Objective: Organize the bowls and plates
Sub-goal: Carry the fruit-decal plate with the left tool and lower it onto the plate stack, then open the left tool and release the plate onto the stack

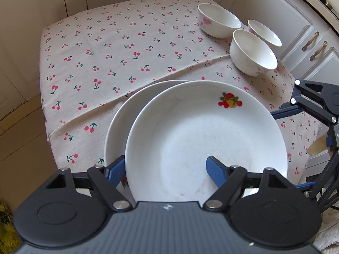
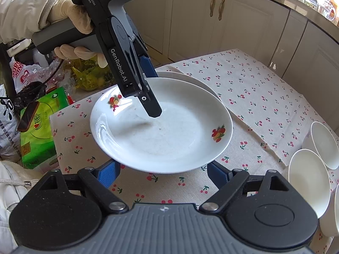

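Note:
A white plate with fruit prints [image 1: 201,131] lies tilted on a second white plate [image 1: 120,122] on the cherry-print tablecloth. My left gripper [image 1: 165,169] is open, its jaws straddling the top plate's near rim, one finger over the plate, one outside. In the right wrist view the left gripper [image 2: 151,97] reaches down onto the top plate [image 2: 169,135], with the lower plate [image 2: 190,80] behind. My right gripper [image 2: 163,173] is open and empty, just short of that plate's rim. Three white bowls [image 1: 252,53] stand at the far right.
The tablecloth [image 1: 106,63] covers a small table. White cabinets with brass handles [image 1: 313,46] stand to the right. A green box [image 2: 40,127] and bags lie beside the table's left edge. The bowls [image 2: 307,182] sit close to my right gripper's right side.

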